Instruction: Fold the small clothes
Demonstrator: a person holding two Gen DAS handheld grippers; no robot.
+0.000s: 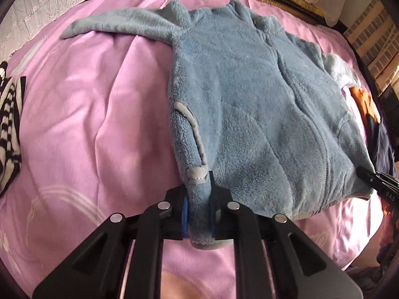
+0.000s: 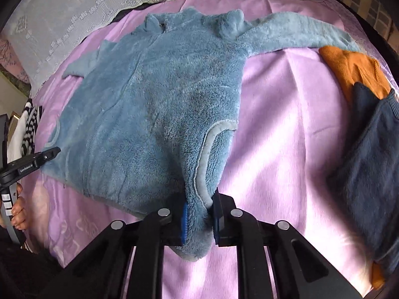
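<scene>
One striped black-and-white garment (image 1: pixel 10 129) lies at the bed's left edge. One blue fleece jacket (image 1: pixel 249 114) is spread front-up on the pink bedspread (image 1: pixel 94 114); one orange garment (image 2: pixel 354 69) and one dark navy one (image 2: pixel 369 164) sit right. The left gripper (image 1: pixel 198 214) clamps the jacket's left hem corner, the right gripper (image 2: pixel 200 220) its right; both reach in low, jaws clenched on fleece.

A pink bedspread (image 2: pixel 286 124) carries a blue fleece jacket (image 2: pixel 154 114) spread flat, an orange garment (image 2: pixel 349 69) under a dark navy one (image 2: pixel 369 164), and striped black-and-white clothing (image 1: pixel 8 114).
</scene>
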